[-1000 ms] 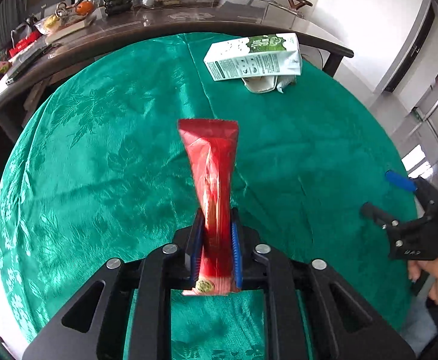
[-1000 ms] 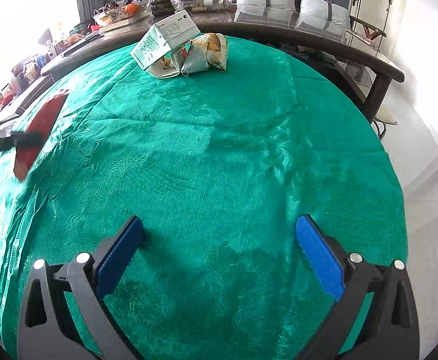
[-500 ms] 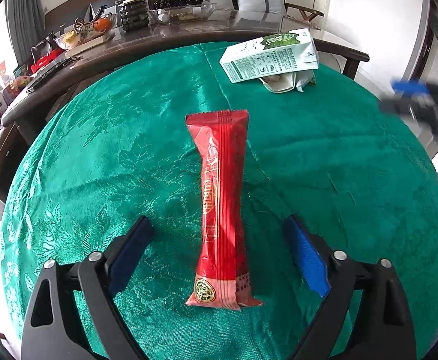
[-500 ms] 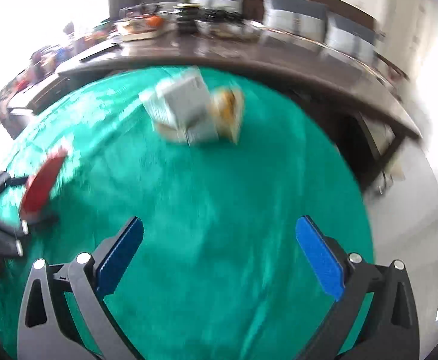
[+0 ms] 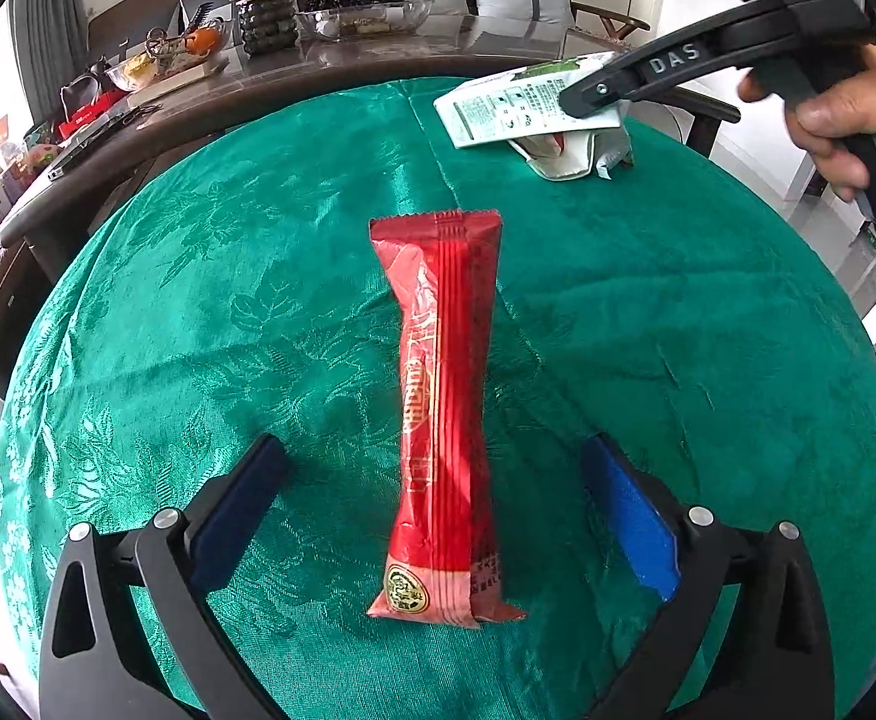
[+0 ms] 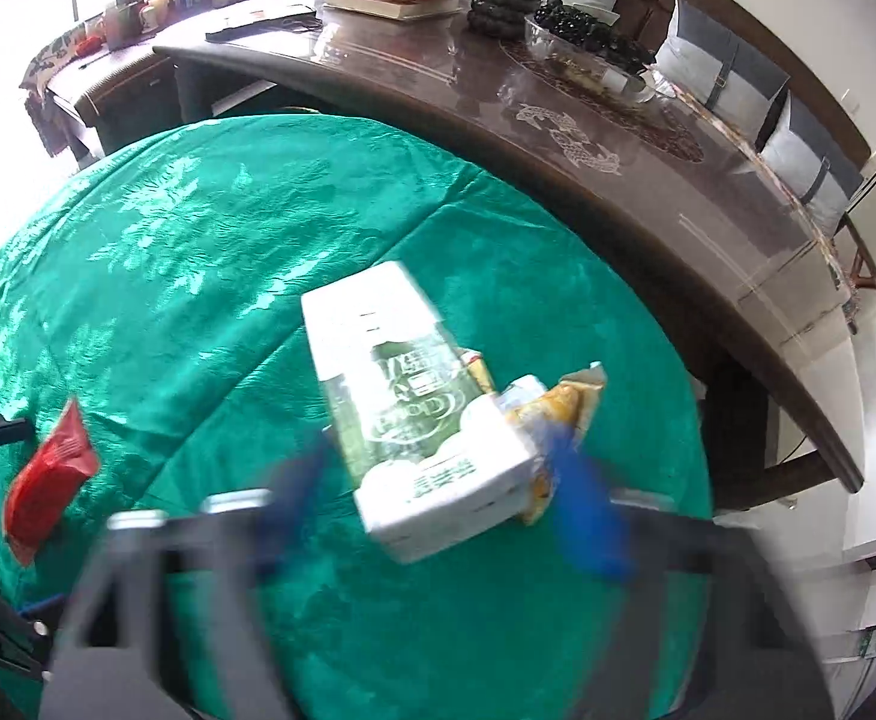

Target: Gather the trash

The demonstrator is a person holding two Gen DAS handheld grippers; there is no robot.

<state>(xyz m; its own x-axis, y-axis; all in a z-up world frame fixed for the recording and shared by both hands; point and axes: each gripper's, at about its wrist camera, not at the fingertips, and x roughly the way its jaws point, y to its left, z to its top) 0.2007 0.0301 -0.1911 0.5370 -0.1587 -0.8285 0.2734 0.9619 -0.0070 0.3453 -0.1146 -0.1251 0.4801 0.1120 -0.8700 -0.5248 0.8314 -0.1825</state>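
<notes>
On damask green cloth [image 5: 198, 312] lies a glossy red wrapper [image 5: 444, 414], left jaws released and opening; right jaws closing around a white carton [image 6: 414, 420].

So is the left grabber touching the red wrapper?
Apart. The left wrist view shows the left gripper wide open, green cloth visible between each pad and the red wrapper.

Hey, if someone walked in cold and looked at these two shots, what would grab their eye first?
Probably the long red wrapper, lying flat mid-table on the bright green cloth between the wide-open left gripper fingers, which touch nothing. Next, the white and green carton at the cloth's far edge, resting on a yellow packet, with the right gripper closing around it.
</notes>
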